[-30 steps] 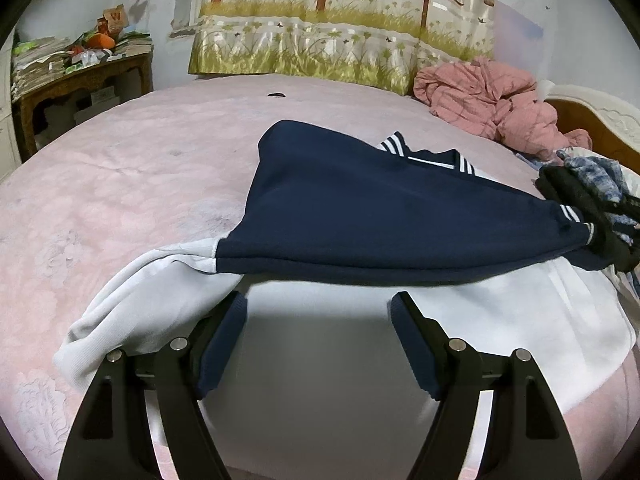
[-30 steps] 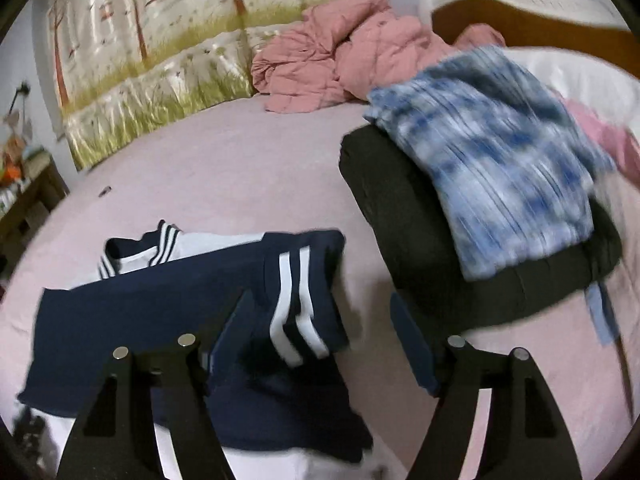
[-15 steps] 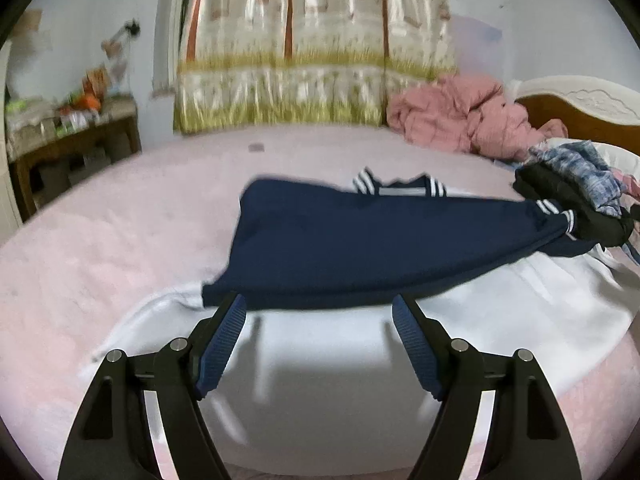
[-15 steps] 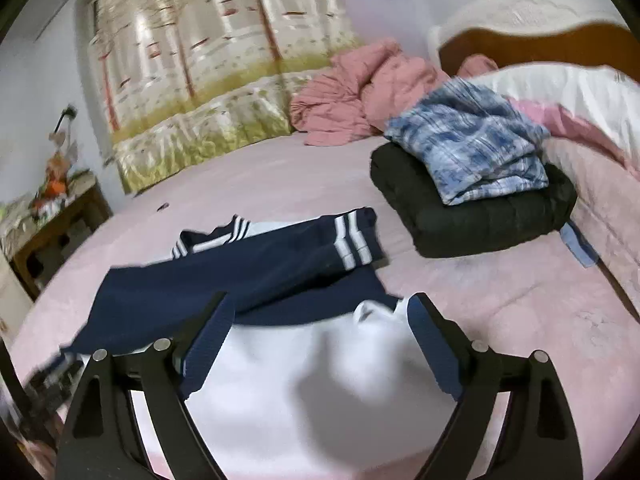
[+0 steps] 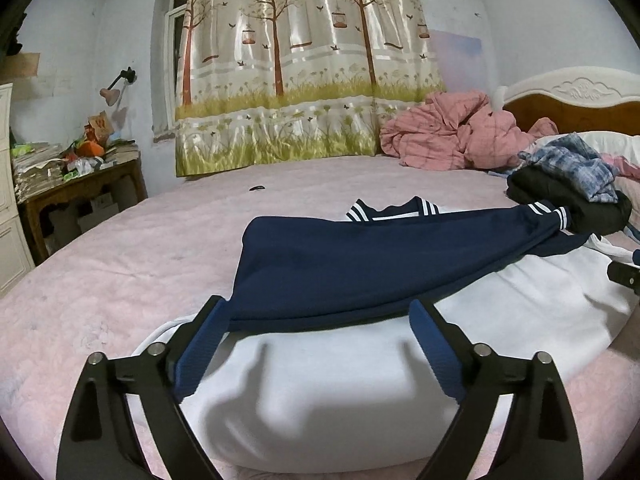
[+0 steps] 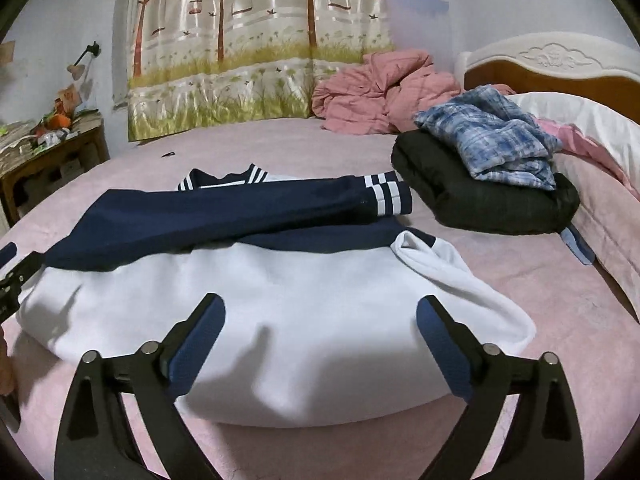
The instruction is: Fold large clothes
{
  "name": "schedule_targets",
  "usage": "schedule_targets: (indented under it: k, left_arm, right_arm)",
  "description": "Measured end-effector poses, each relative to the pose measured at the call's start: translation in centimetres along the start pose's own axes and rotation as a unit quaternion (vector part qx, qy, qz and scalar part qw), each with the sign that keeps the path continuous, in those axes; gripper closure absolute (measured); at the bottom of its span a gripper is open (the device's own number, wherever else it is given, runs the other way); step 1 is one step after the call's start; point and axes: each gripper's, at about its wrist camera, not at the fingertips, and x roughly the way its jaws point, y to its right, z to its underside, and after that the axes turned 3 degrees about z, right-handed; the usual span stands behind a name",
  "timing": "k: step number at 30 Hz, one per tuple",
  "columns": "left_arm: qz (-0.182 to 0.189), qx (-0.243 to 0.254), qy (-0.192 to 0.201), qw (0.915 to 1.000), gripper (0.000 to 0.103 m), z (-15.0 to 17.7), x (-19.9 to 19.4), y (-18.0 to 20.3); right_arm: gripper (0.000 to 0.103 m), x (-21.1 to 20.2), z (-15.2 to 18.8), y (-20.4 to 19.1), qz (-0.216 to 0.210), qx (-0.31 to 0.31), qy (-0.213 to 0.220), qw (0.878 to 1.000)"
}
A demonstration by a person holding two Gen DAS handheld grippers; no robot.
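A white sweatshirt [image 6: 304, 320] with navy sleeves lies flat on the pink bed [image 6: 540, 300]. Both navy sleeves [image 5: 380, 264] are folded across its chest, striped cuffs [image 6: 388, 196] at the right. My left gripper [image 5: 319, 312] hovers at the sweatshirt's near left part, its jaws opening, tips by the lower edge of the navy sleeve, nothing pinched. My right gripper [image 6: 320, 304] hangs over the white hem area, jaws also opening with only flat cloth below them. Each gripper shows at the edge of the other's view: the right gripper [image 5: 624, 276], the left gripper [image 6: 12, 272].
A folded black garment [image 6: 480, 200] with a blue plaid shirt [image 6: 492, 136] on top sits right of the cuffs. A crumpled pink quilt [image 6: 380, 92] and the headboard [image 6: 560, 64] lie behind. A cluttered wooden side table [image 5: 80, 188] stands at the left, a curtain [image 5: 304, 80] behind the bed.
Both grippers have opened wider and drawn back toward the near hem. The right one left the striped cuff, which now lies across the chest. The sweatshirt has settled flat.
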Motion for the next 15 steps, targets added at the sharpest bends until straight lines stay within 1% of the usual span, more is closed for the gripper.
schedule_targets:
  k: [2, 4, 6, 8, 10, 11, 13, 15]
  left_arm:
    - [0.002, -0.007, -0.001, 1.0000, 0.007, 0.0, 0.1, -0.3]
    - [0.004, -0.014, 0.004, 0.9999, 0.007, 0.0, -0.1, -0.6]
    - [0.004, -0.019, 0.009, 0.9998, 0.000, 0.0, -0.3, -0.7]
    - [0.003, -0.019, 0.017, 0.9997, 0.000, 0.0, -0.7, -0.7]
    - [0.015, -0.021, 0.018, 0.9995, 0.000, -0.2, -0.9, -0.7]
    - [0.017, -0.025, 0.017, 0.9994, 0.000, -0.3, -0.8, -0.8]
    - [0.008, -0.036, 0.016, 0.9992, 0.000, -0.4, -1.1, -1.2]
    - [0.016, -0.052, 0.021, 0.9983, 0.000, -0.6, -2.0, -1.6]
  right_arm:
    - [0.005, 0.1, 0.1, -0.1, 0.011, -0.003, 0.000, 1.000]
    - [0.004, 0.0, 0.2, -0.2, 0.009, -0.008, 0.000, 1.000]
    - [0.004, 0.0, 0.3, -0.4, 0.010, -0.012, 0.001, 1.000]
    - [0.004, 0.0, 0.3, -0.5, 0.010, -0.014, 0.000, 1.000]
    - [0.004, -0.1, 0.3, -0.5, 0.011, -0.011, 0.005, 1.000]
    - [0.004, -0.3, 0.3, -0.5, 0.010, -0.009, 0.009, 1.000]
    - [0.004, -1.0, 0.3, -0.2, 0.008, 0.001, 0.018, 1.000]
    - [0.004, -1.9, 0.5, 0.2, 0.004, 0.007, 0.027, 1.000]
